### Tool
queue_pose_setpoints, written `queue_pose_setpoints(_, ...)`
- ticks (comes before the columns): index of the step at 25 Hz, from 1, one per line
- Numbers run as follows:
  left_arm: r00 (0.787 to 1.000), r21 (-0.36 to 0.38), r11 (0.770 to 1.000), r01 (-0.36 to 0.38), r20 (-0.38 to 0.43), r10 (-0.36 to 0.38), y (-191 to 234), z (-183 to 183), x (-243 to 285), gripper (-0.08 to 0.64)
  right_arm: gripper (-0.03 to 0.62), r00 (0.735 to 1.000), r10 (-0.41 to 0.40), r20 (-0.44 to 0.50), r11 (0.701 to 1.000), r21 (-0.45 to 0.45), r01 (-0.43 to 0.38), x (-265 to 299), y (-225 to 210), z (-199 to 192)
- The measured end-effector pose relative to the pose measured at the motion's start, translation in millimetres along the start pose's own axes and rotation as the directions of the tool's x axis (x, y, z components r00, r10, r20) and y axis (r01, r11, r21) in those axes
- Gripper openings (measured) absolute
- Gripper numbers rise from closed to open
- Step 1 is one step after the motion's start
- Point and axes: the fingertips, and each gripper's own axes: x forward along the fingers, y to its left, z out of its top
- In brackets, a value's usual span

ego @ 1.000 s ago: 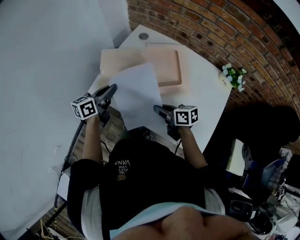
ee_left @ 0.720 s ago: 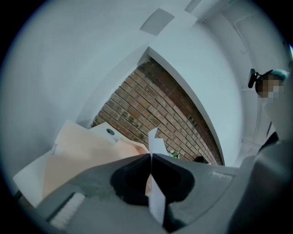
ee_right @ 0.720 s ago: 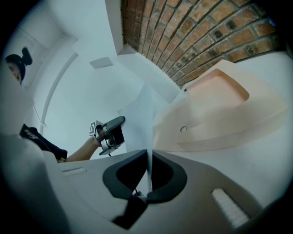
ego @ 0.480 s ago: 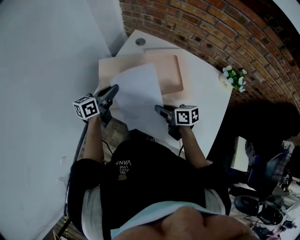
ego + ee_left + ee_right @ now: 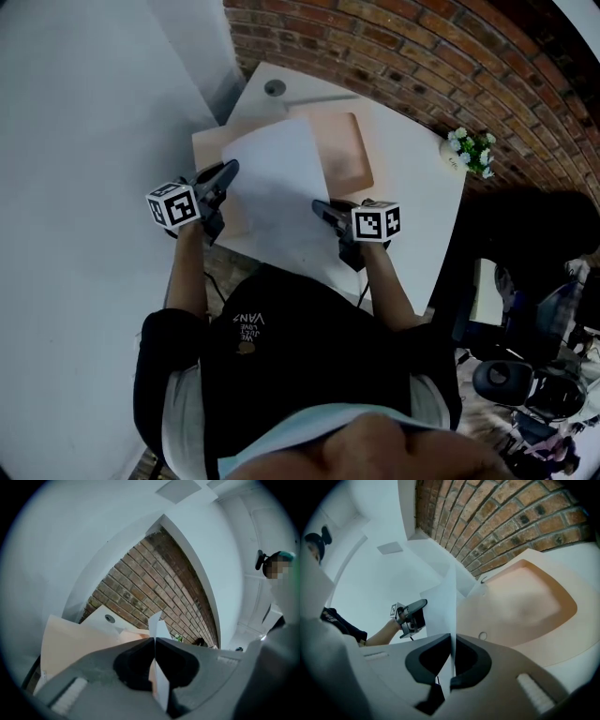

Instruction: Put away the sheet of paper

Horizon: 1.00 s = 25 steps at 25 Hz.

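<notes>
A white sheet of paper (image 5: 277,192) hangs flat above the near part of the white table (image 5: 412,202), held at both side edges. My left gripper (image 5: 230,169) is shut on its left edge, seen edge-on in the left gripper view as a thin sheet (image 5: 157,630) between the closed jaws. My right gripper (image 5: 321,208) is shut on the right edge, and the sheet (image 5: 443,606) stands upright between its jaws. Beyond the sheet lies an open peach folder (image 5: 347,155) on the table, its pocket side (image 5: 520,606) shallowly hollowed.
A small pot of white flowers (image 5: 469,150) stands at the table's right edge by the brick wall (image 5: 450,66). A round cable hole (image 5: 274,88) sits in the table's far corner. White wall (image 5: 84,122) lies left; office chairs (image 5: 516,384) stand at lower right.
Both grippers have carried the sheet forward, away from the body and further over the table and the peach folder. The jaws stayed closed on it.
</notes>
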Motion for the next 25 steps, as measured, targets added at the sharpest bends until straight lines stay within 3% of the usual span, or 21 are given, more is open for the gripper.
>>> queue_pose_setpoints(25,0.996,-0.034,0.999,0.022,-0.085,-0.024,53.6,17.1,39.7,0.000,0.000,0.995,-0.096,-0.009,0.995,0.030,0.097,32.5,-33.4,31.5)
